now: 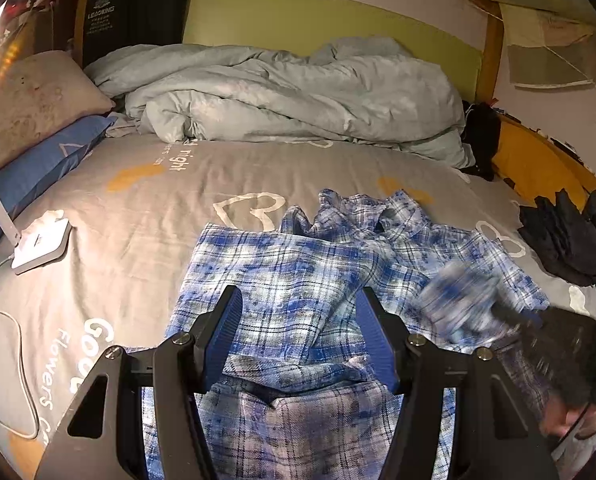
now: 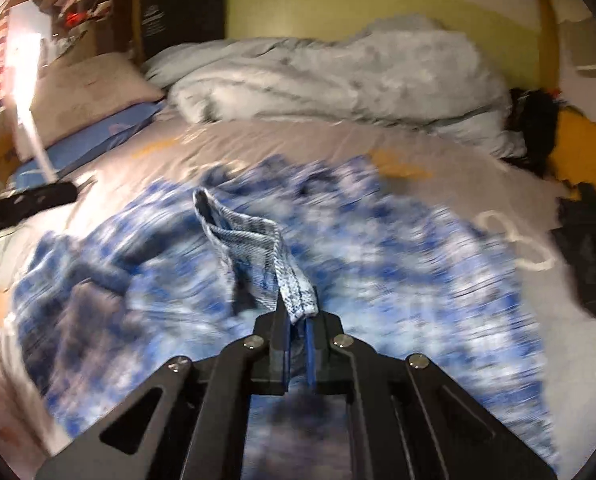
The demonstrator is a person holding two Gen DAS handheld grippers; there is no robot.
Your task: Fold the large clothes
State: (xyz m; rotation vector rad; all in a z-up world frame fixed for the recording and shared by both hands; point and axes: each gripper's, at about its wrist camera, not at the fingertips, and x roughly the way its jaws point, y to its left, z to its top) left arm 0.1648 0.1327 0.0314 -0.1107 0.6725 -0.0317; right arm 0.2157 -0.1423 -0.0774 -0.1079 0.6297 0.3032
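A blue and white plaid shirt (image 1: 290, 280) lies crumpled on the grey bed sheet (image 1: 146, 200). My left gripper (image 1: 298, 320) is open and hovers just above the shirt, holding nothing. My right gripper (image 2: 298, 320) is shut on a folded edge of the plaid shirt (image 2: 258, 248) and lifts it off the bed. The rest of the shirt (image 2: 377, 264) is motion-blurred in the right wrist view. The right gripper also shows, blurred, at the right of the left wrist view (image 1: 537, 344) with cloth in it.
A rumpled pale duvet (image 1: 290, 96) lies at the back of the bed. Pillows (image 1: 30, 120) lie at the left. A white lamp base (image 1: 42, 244) with a cable stands on the sheet at left. Dark clothes (image 1: 573, 236) lie at the right edge.
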